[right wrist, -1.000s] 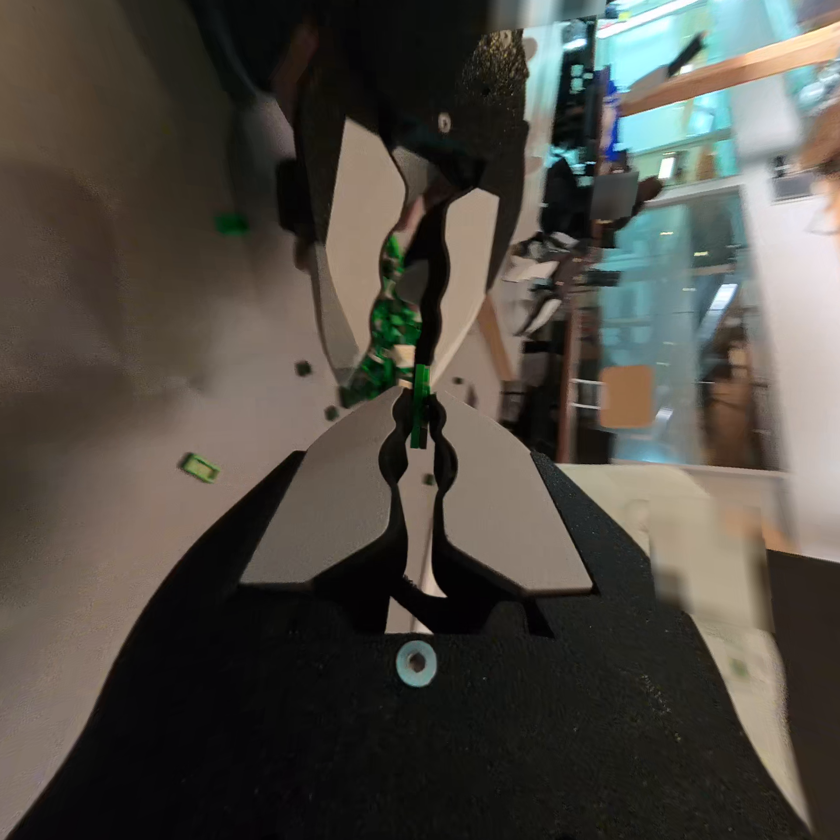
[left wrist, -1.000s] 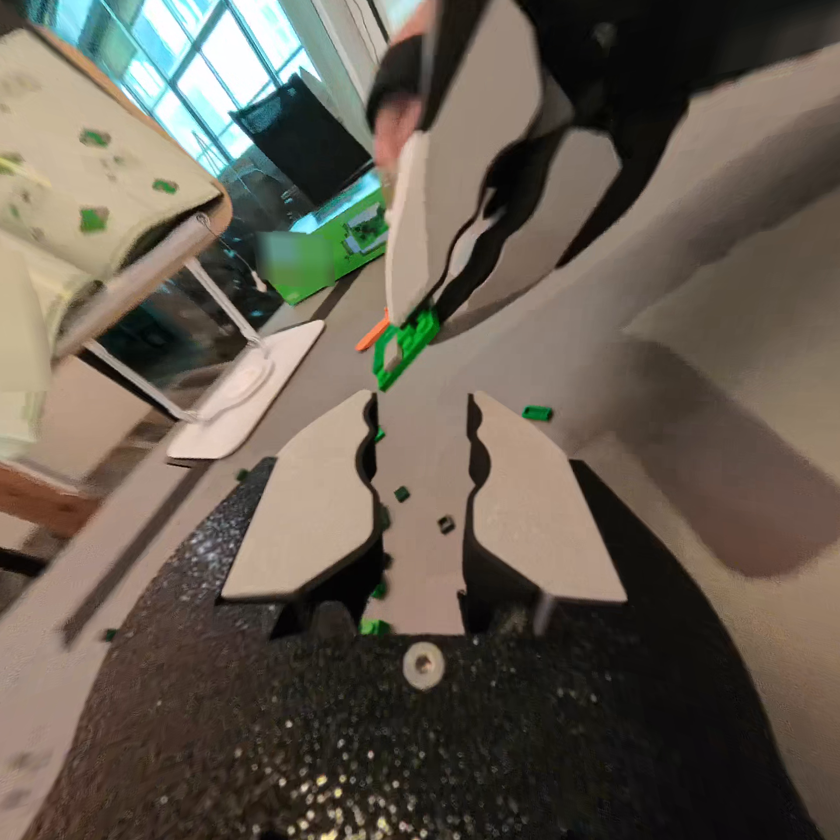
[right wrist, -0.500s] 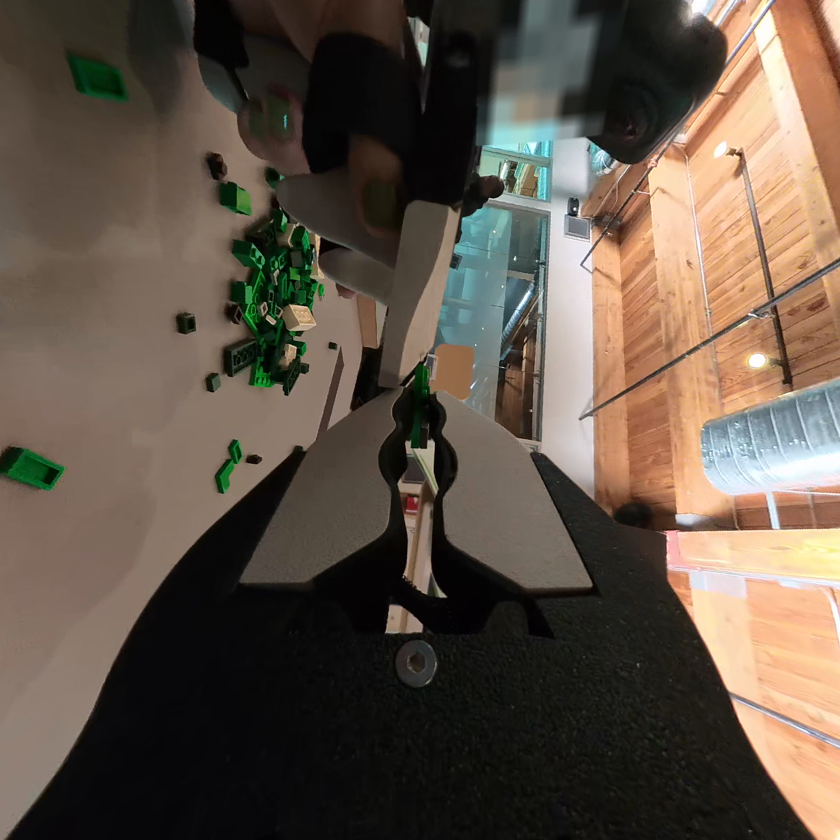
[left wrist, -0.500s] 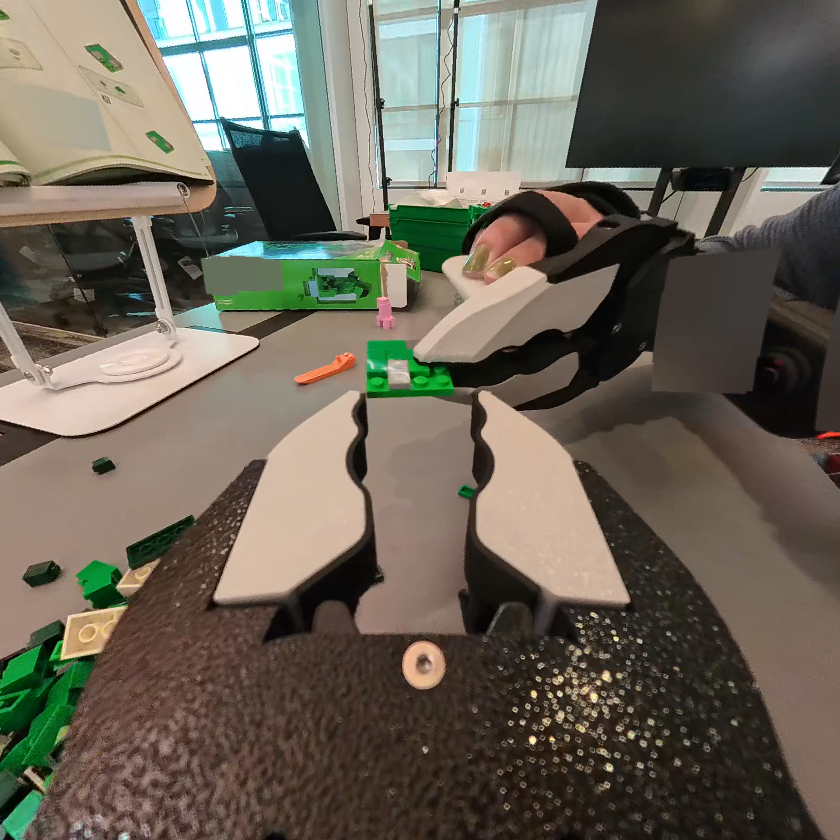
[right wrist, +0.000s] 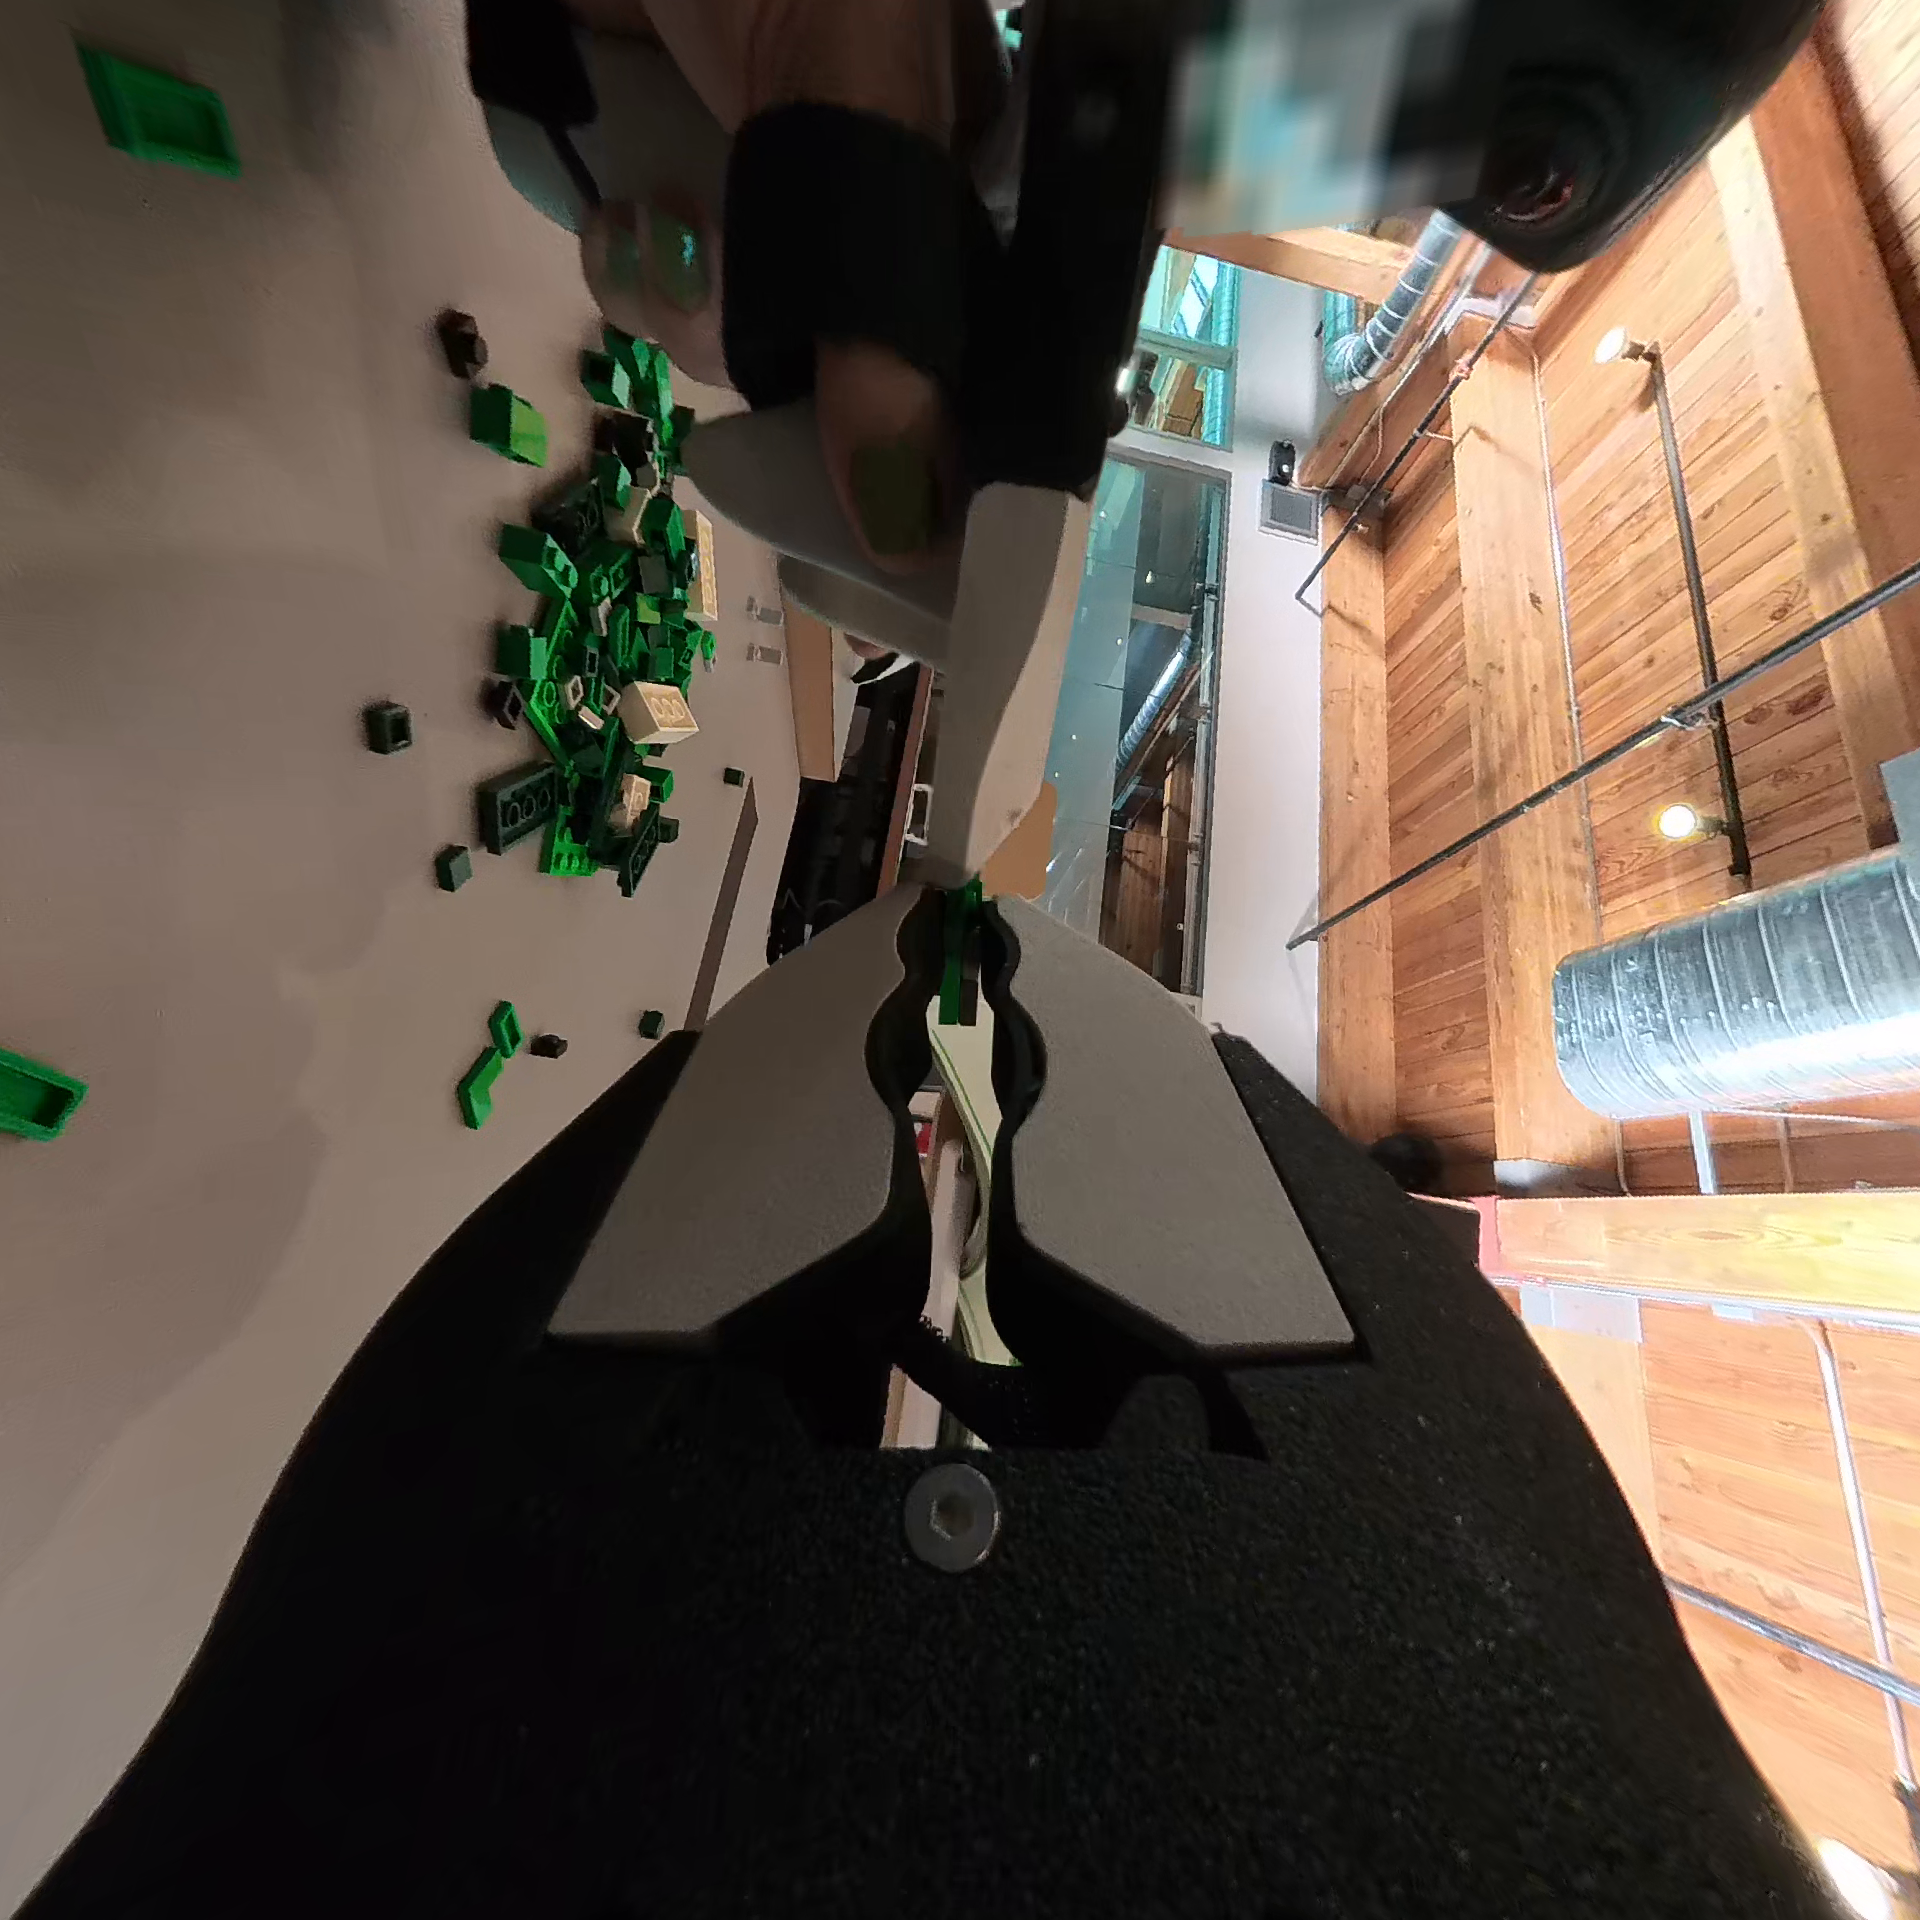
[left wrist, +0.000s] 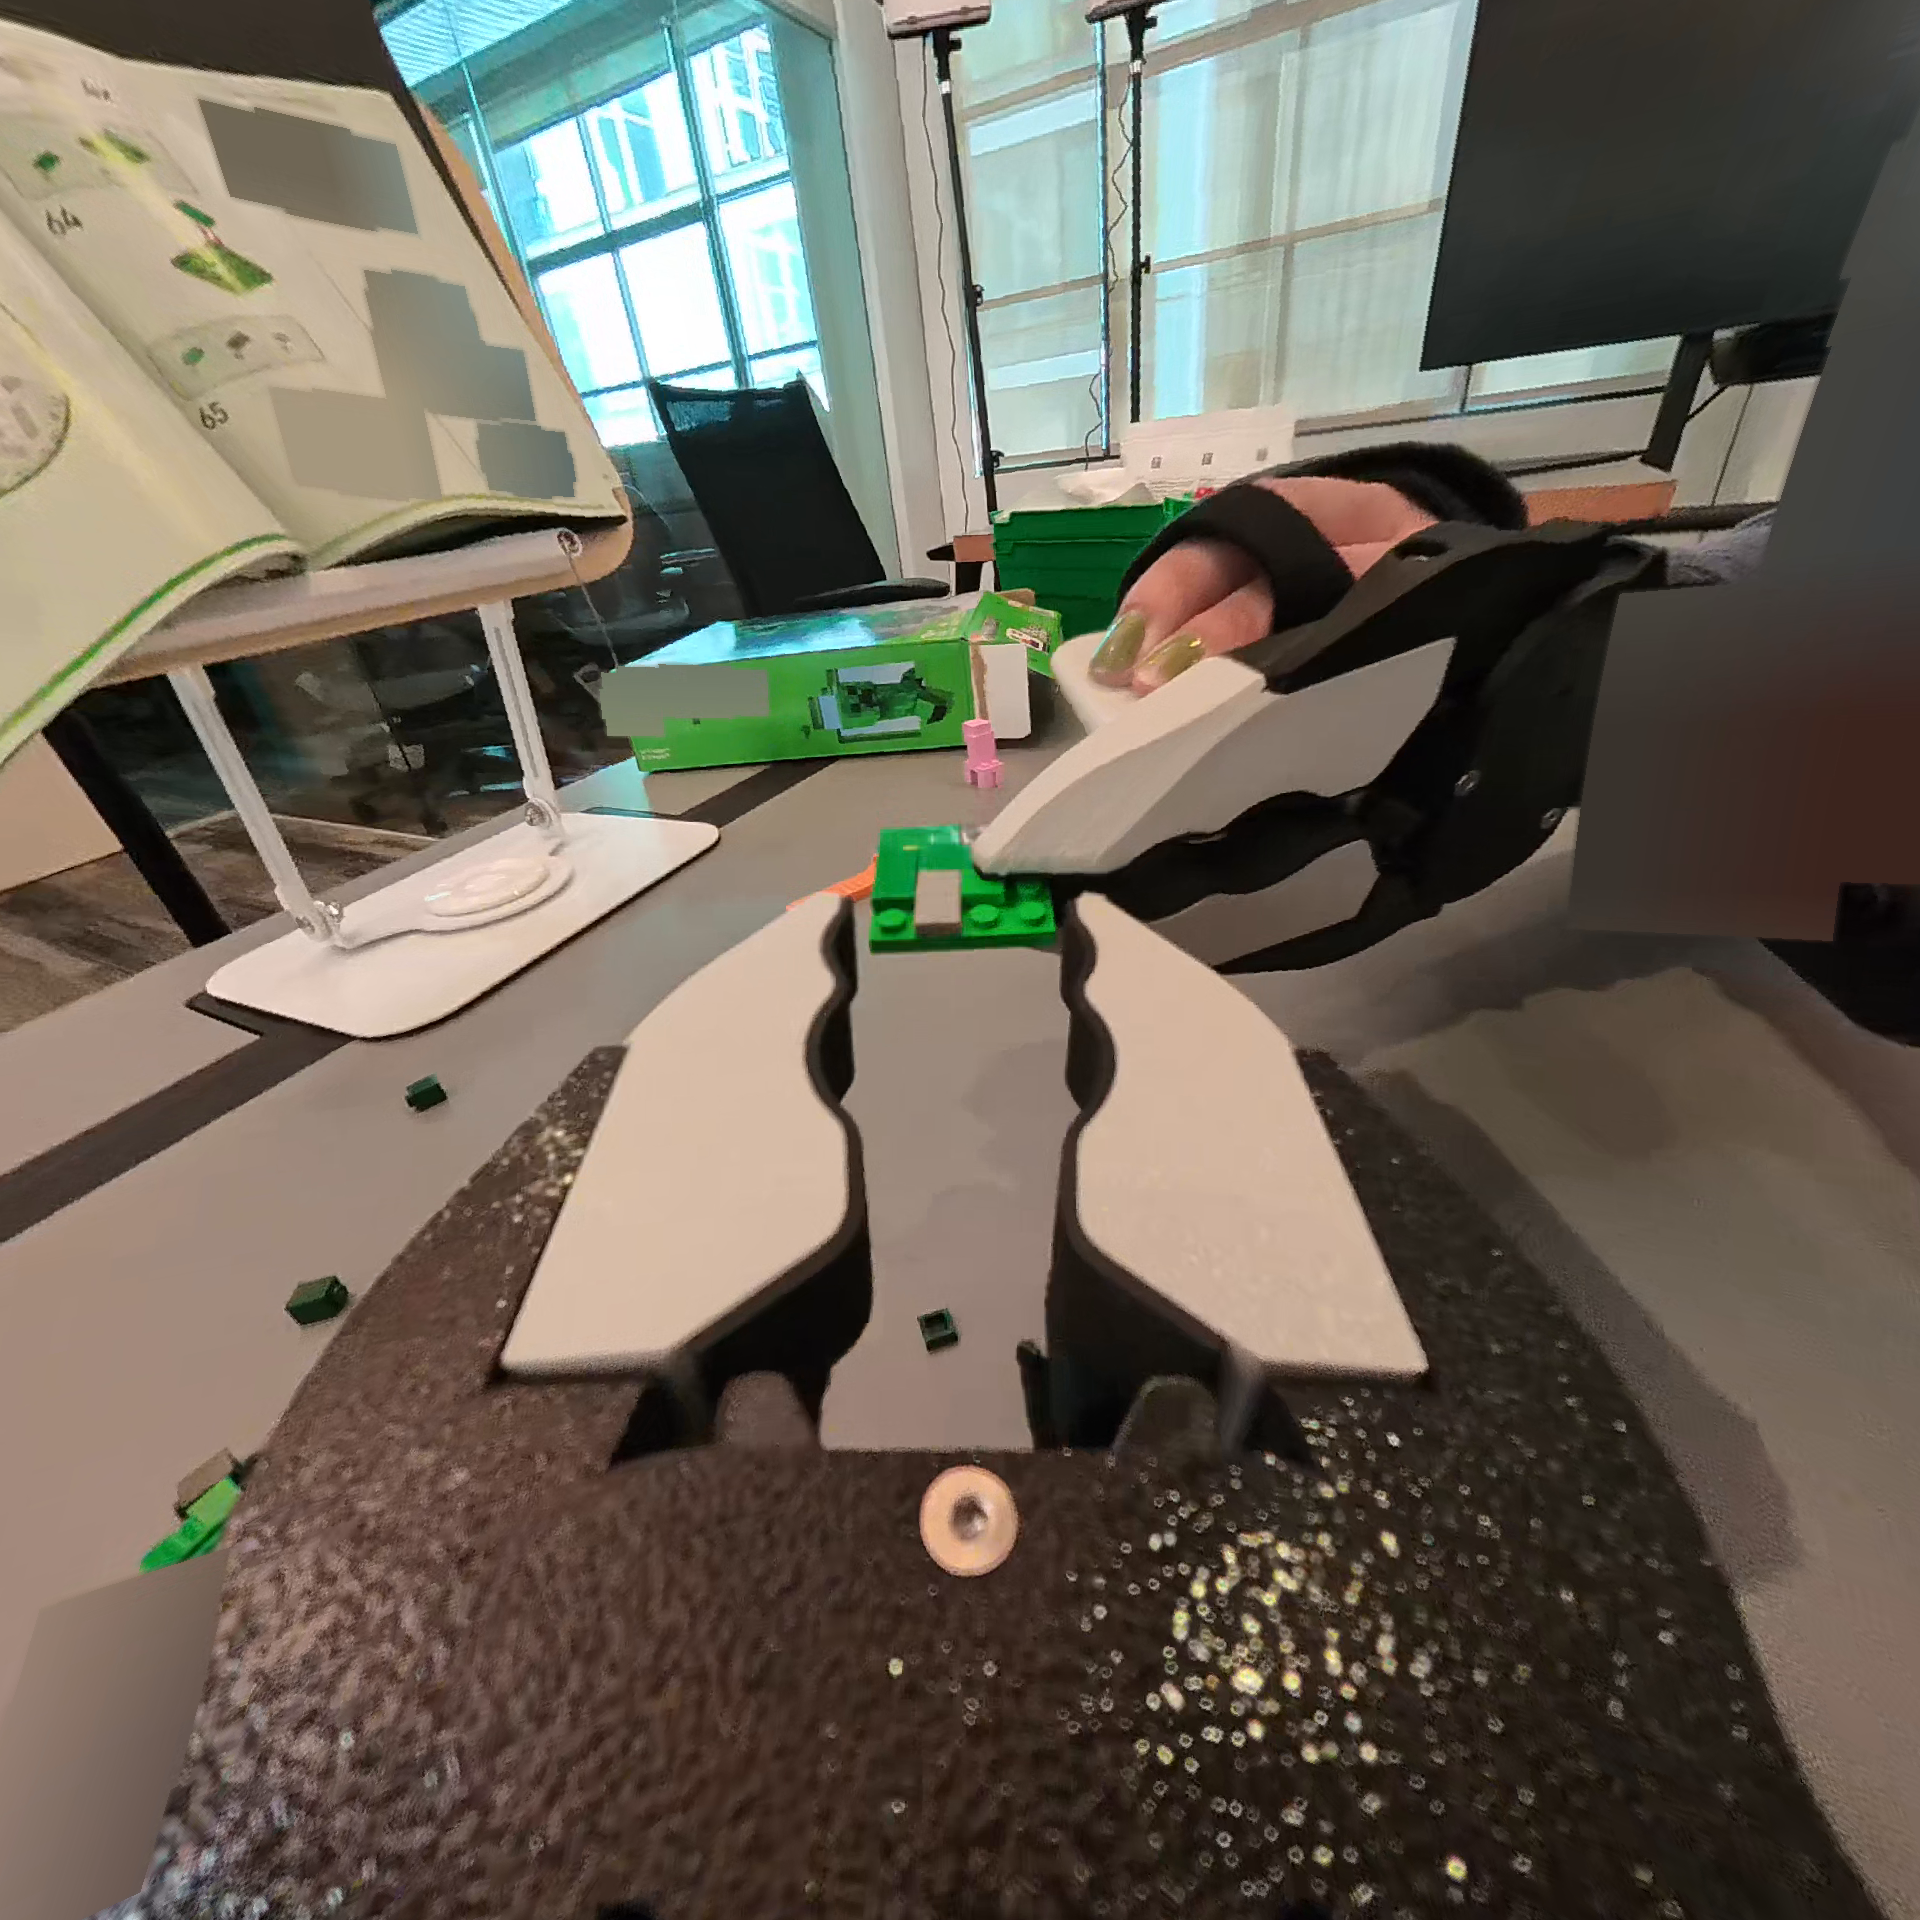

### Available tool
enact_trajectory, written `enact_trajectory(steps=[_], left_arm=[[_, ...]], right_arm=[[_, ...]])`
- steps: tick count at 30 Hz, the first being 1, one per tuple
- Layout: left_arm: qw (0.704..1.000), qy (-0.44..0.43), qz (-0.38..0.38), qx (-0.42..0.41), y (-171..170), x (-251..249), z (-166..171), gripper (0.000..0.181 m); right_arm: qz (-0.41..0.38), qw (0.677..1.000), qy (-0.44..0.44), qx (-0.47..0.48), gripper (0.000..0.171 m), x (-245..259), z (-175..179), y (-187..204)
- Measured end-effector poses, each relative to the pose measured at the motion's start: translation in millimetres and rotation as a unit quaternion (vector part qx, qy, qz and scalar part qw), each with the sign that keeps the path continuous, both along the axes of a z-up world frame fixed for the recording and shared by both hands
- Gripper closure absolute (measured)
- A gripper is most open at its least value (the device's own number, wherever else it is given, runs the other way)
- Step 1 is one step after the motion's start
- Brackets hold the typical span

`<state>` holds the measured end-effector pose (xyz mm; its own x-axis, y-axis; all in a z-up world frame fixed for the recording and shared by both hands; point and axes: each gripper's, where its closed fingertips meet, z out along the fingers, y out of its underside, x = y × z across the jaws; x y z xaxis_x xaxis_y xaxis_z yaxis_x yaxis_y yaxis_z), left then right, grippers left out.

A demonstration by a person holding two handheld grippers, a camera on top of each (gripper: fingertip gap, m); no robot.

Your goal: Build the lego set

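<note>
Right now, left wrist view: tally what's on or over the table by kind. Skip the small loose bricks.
hand-held gripper: 2 (left, right)
green plate assembly: 1
pink figure: 1
orange piece: 1
green box: 1
white stand: 1
instruction booklet: 1
Total: 8
</note>
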<state>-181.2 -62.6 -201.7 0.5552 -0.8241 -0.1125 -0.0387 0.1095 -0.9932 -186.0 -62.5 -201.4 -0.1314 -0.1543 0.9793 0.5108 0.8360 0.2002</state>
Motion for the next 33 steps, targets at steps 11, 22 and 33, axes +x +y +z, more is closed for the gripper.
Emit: enact_trajectory(steps=[11,22,33], left_arm=[[1.0,0.01,0.007,-0.015,4,-1,-5,0.149],[0.975,0.042,0.216,-0.012,46,-78,-13,0.149],[0.966,0.059,0.251,-0.022,54,-94,-25,0.149]], right_arm=[[-0.004,0.999,0.024,-0.026,0.165,0,-4,3],[-0.068,0.861,0.315,-0.393,0.14,52,-1,68],[0.002,0.756,0.407,-0.513,0.135,66,-6,82]])
